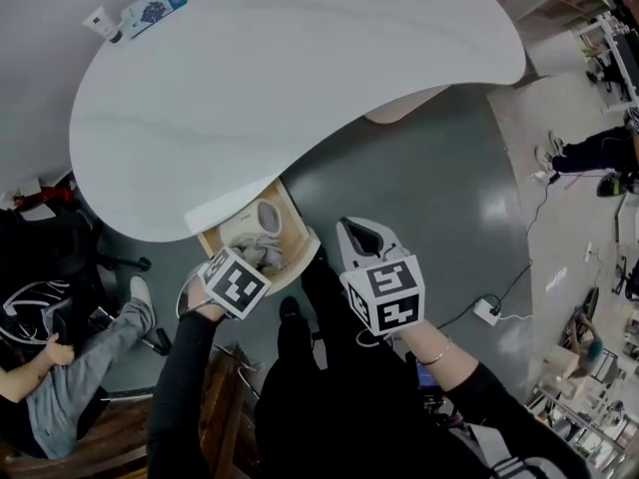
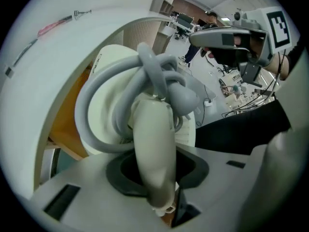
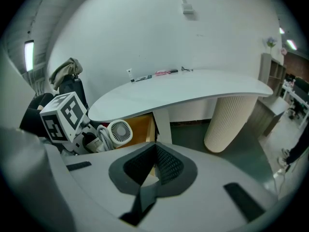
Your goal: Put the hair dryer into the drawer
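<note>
The hair dryer (image 1: 262,223) is white, with a round grille at its head. It sits inside the open drawer (image 1: 306,244), toward the drawer's far end, just under the near edge of the desk (image 1: 300,68). Whether it rests on the drawer's bottom cannot be told.

Its grey cord (image 2: 108,98) is looped and knotted around the body. In the left gripper view the dryer's pale handle (image 2: 152,144) runs straight down between the jaws of the left gripper (image 2: 155,180), which are closed on it. From the head view the left gripper (image 1: 255,259) points steeply down into the drawer at its near left side, and its marker cube (image 1: 235,283) is nearer the person.

The drawer is of light wood and hangs below the white, curved desk top.

The right gripper (image 1: 361,236) hangs just to the right of the drawer, over the grey-green floor (image 1: 429,198). Its jaws are together with nothing between them, as the right gripper view (image 3: 153,170) shows. That view also takes in the dryer (image 3: 119,132), the drawer (image 3: 142,124) and the desk's ribbed pedestal (image 3: 229,117) further right.

At the far left of the desk top lie a few small packets (image 1: 150,8). A seated person's leg (image 1: 90,367) shows at the near left, and a white power strip (image 1: 486,310) lies on the floor at the right.
</note>
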`<state>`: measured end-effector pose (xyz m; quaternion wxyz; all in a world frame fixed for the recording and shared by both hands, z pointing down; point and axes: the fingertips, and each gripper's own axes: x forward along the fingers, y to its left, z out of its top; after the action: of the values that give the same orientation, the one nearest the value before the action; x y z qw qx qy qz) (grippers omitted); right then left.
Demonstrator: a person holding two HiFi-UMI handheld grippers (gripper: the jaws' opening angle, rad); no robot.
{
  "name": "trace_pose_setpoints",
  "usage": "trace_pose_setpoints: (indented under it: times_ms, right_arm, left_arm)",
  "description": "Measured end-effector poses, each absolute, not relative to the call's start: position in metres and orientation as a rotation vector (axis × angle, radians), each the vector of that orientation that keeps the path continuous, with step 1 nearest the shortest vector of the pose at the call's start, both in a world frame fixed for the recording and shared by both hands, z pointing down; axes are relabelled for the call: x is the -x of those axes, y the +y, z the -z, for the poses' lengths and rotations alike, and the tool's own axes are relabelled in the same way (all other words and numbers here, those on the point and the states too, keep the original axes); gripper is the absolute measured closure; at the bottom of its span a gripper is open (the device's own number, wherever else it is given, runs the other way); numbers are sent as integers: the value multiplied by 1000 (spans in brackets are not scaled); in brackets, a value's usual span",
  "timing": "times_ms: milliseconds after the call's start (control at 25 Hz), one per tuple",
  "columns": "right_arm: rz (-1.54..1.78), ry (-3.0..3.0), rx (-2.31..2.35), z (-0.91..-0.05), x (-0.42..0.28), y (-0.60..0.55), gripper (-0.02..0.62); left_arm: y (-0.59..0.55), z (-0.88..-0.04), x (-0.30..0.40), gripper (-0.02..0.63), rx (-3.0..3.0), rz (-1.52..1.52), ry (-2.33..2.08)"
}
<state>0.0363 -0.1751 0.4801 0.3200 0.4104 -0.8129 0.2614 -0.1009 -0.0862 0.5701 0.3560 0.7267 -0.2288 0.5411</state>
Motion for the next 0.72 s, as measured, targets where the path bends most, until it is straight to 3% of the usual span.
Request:
trace_pose_setpoints:
  times_ms: [720]
  right_arm:
    - [-723, -2103, -1008, -506, -39, -189, 594]
  left_arm:
    - [-124, -631, 105, 485, -1713, -1435, -618]
